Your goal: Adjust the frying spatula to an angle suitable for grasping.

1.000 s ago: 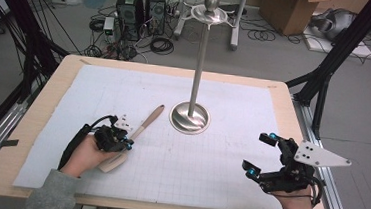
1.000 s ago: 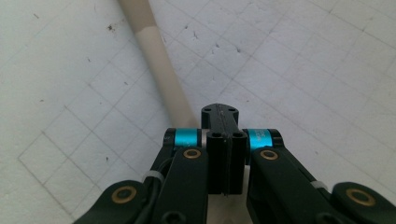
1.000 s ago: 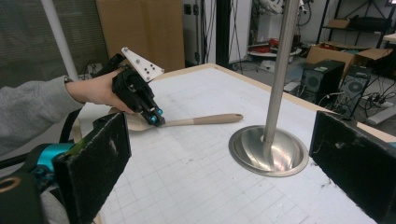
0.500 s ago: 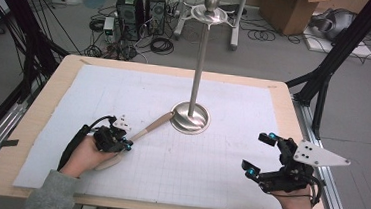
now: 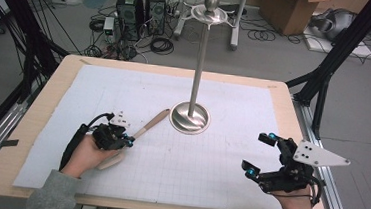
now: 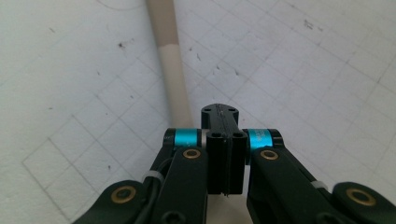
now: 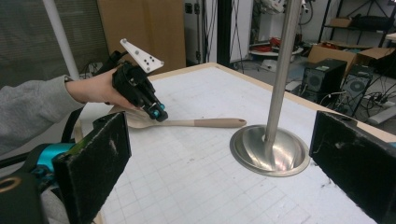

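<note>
The left gripper (image 5: 126,140) is clenched, jaws pressed flat together, directly over the wooden spoon (image 5: 138,133) (contact cannot be told). The spoon lies flat on the white mat (image 5: 233,113), handle tip just beside the stand base (image 5: 190,119). The right gripper (image 5: 259,155) is released, jaws wide apart, well apart from the spoon.

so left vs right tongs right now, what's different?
The left tongs are shut, low at the wooden spoon's handle; whether they pinch it is unclear. The right tongs are open, holding nothing. The left tongs work next to the spoon, left of the metal stand; the right tongs sit apart near the table's right edge. Both are hand-held, black with blue accents.
</note>
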A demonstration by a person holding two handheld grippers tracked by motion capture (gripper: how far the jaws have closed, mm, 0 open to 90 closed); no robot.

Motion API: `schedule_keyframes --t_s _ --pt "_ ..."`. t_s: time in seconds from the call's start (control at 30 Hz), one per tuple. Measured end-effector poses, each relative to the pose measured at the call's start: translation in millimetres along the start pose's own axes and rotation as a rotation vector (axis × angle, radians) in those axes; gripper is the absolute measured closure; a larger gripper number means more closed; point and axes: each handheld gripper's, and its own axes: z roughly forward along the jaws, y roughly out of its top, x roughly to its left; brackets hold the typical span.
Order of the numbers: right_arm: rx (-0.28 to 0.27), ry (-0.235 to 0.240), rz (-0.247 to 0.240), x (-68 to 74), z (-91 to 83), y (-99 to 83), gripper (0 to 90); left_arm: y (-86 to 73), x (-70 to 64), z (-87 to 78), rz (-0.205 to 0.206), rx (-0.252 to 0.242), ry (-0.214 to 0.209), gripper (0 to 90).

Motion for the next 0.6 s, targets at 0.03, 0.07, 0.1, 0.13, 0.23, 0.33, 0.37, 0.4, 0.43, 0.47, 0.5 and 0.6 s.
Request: schedule_keyframes --t_s 0.03,0.07,0.1,0.13,0.23,0.33,0.37,0.4,0.43,0.47,0.5,0.6 --pt "0.000 -0.001 -0.001 -0.1 0.3 -0.1 4.1 0.3 0.7 -2.5 -0.026 -0.026 -0.007 79.1" --pt "0.000 -0.001 0.000 -0.1 0.2 -0.1 4.1 0.3 0.7 -2.5 -0.026 -0.026 -0.007 74.1" --pt "0.000 -0.001 0.000 -0.1 0.2 -0.1 4.1 0.7 0.9 -3.3 -0.036 -0.038 -0.005 74.1" --pt "0.000 -0.001 0.001 -0.2 -0.1 -0.2 4.1 1.2 0.5 -3.9 -0.047 -0.045 -0.006 67.1" --pt "0.000 -0.003 0.003 -0.1 -0.8 -0.1 4.1 2.6 -1.1 -5.2 -0.060 -0.073 0.001 56.9" --pt "-0.003 -0.003 0.001 -0.4 -1.4 0.0 4.1 4.3 -3.6 -6.5 -0.060 -0.108 0.023 46.5" --pt "-0.003 -0.003 0.001 -0.4 -1.4 0.0 4.1 4.9 -3.7 -7.7 -0.059 -0.120 0.025 46.5" --pt "-0.004 -0.005 -0.003 -0.8 -1.5 0.0 4.1 5.4 -3.6 -9.2 -0.061 -0.128 0.024 44.9" --pt "-0.003 -0.006 0.000 -0.8 -1.8 -0.1 4.1 6.1 -3.6 -10.4 -0.062 -0.142 0.026 38.9" --pt "-0.005 -0.006 -0.002 -1.2 -1.9 -0.2 4.1 6.7 -3.6 -11.6 -0.064 -0.154 0.029 35.7" --pt "-0.005 -0.006 -0.002 -1.2 -1.9 -0.2 4.1 7.3 -3.4 -12.9 -0.063 -0.167 0.027 35.7" --pt "-0.006 -0.008 0.004 -2.6 -1.9 -0.7 4.1 9.2 -1.8 -16.4 -0.078 -0.214 0.013 16.6"
